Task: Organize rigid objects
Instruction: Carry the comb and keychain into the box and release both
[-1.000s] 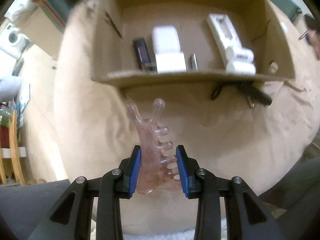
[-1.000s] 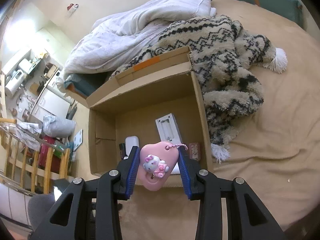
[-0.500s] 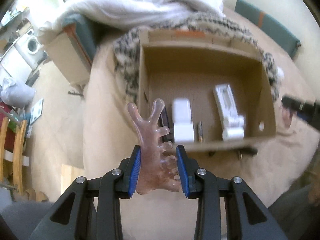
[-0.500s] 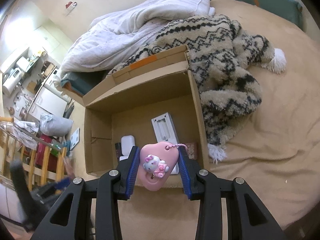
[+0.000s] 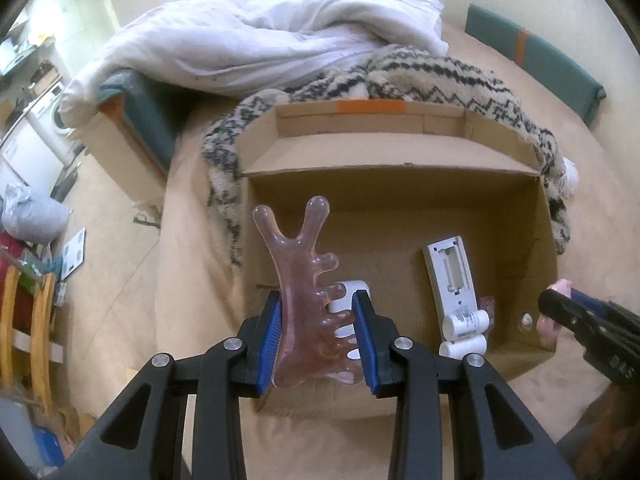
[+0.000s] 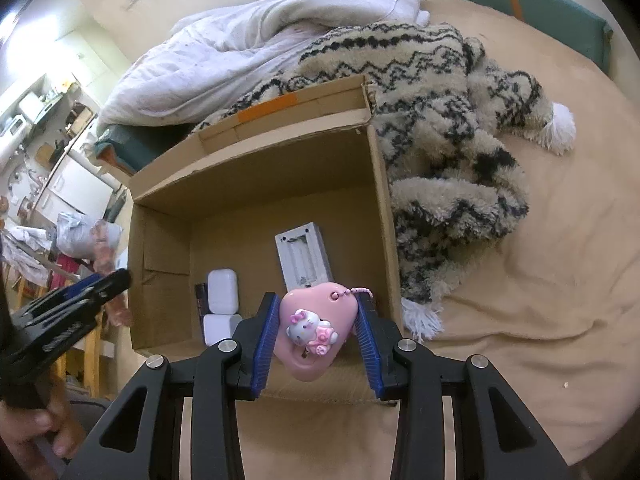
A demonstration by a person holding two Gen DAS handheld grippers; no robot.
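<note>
My left gripper (image 5: 319,336) is shut on a translucent pink comb-shaped massage tool (image 5: 308,292) and holds it above the near left corner of an open cardboard box (image 5: 400,178). My right gripper (image 6: 316,336) is shut on a pink heart-shaped Hello Kitty charm (image 6: 316,328) over the near right rim of the same box (image 6: 256,164). Inside lie a white remote (image 5: 452,276), two white rolls (image 5: 464,334), a white case (image 6: 223,290) and a dark stick (image 6: 201,300). Each gripper shows at the edge of the other view, the right one (image 5: 560,312) and the left one (image 6: 108,280).
The box stands on a beige bed cover (image 6: 540,280). A patterned fluffy blanket (image 6: 440,120) lies behind and to the right of it, with a white duvet (image 5: 260,36) beyond. The bed edge and floor with wooden furniture (image 5: 28,320) lie to the left.
My left gripper has lifted and moved in over the box with the massage tool. The right gripper has kept its grip and closed slightly on the box.
</note>
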